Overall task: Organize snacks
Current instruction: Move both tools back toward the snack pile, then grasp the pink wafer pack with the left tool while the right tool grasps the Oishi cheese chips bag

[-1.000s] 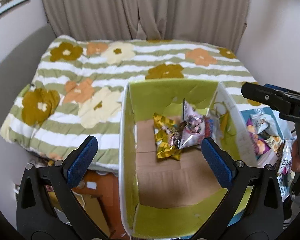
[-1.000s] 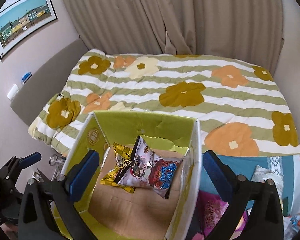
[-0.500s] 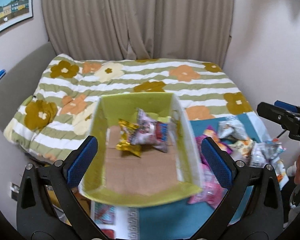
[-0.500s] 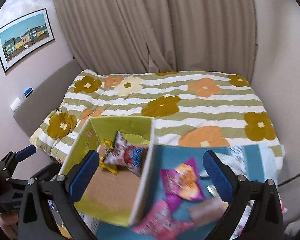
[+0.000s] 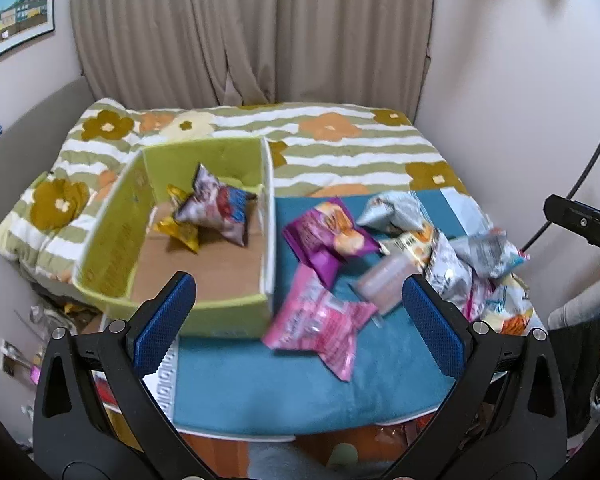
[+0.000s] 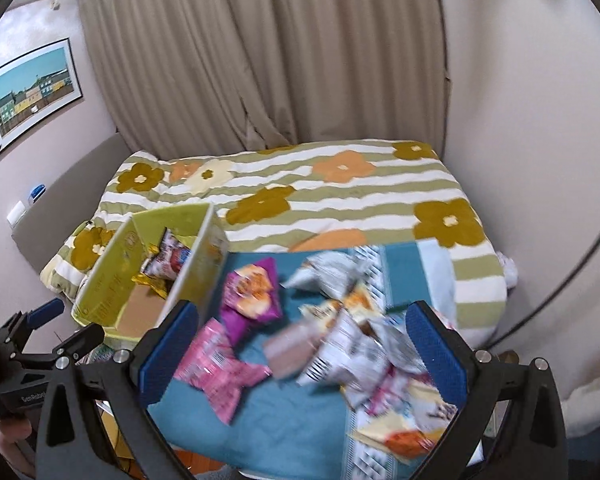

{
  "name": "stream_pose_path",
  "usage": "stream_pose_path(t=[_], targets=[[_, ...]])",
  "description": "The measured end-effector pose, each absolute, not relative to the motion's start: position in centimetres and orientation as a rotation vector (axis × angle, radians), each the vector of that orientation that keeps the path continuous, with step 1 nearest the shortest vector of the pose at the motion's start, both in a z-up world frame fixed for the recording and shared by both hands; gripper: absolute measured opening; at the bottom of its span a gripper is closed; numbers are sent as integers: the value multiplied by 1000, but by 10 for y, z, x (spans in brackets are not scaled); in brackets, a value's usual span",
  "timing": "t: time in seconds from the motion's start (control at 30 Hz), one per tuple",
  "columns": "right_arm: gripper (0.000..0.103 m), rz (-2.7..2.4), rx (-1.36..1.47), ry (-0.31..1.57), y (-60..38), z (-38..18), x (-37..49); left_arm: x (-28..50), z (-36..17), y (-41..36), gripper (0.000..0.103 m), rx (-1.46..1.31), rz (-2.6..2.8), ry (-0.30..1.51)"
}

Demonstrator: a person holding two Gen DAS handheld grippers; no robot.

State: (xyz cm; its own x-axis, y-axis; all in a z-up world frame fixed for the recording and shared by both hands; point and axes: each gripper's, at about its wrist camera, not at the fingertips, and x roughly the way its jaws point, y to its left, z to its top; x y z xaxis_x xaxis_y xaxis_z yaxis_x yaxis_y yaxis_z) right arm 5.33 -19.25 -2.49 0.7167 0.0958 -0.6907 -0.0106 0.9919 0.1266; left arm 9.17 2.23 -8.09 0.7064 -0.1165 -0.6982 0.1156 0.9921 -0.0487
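A green cardboard box (image 5: 112, 236) (image 6: 108, 292) stands at the left of a blue cloth (image 5: 300, 380) (image 6: 284, 420). It holds a gold packet (image 5: 180, 232) and a silver-and-red packet (image 5: 216, 208). Loose snack packets lie on the cloth: a pink one (image 5: 320, 320) (image 6: 216, 364), a purple one (image 5: 328, 236) (image 6: 252, 292), and several silver ones (image 5: 460, 264) (image 6: 348, 352). My left gripper (image 5: 300, 320) is open and empty above the cloth's front. My right gripper (image 6: 304, 356) is open and empty above the packet pile.
The cloth lies on a small table at the foot of a bed with a flowered striped cover (image 5: 340, 148) (image 6: 340, 200). Curtains (image 5: 252, 32) hang behind the bed. A wall stands at the right (image 5: 520, 80). Clutter lies on the floor at the lower left (image 5: 40, 320).
Both grippers have pulled back and swung right, away from above the box. The blue cloth and loose packets have come into view. Both stay open.
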Motion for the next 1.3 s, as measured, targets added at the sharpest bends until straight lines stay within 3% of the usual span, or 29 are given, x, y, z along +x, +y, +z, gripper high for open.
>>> stream_pose_path(t=[0.53,1.07,1.13,1.2,1.3], targets=[[103,-98,294,872,-260,-141,-5,104,-200,-53,103,319,-116,827],[103,-217,437,902,-279,-184,-1,160,-273,-66,102,484,-152,970],[103,-223,448,909,-280,-187,1,162,-278,-66,98,498,-153,984],[103,-235,457,914,-282,-189,3,164,-282,-64,79,493,-163,1012],[103,-252,485,924,-288,-195,6,167,-286,-60,76,475,-176,1041]])
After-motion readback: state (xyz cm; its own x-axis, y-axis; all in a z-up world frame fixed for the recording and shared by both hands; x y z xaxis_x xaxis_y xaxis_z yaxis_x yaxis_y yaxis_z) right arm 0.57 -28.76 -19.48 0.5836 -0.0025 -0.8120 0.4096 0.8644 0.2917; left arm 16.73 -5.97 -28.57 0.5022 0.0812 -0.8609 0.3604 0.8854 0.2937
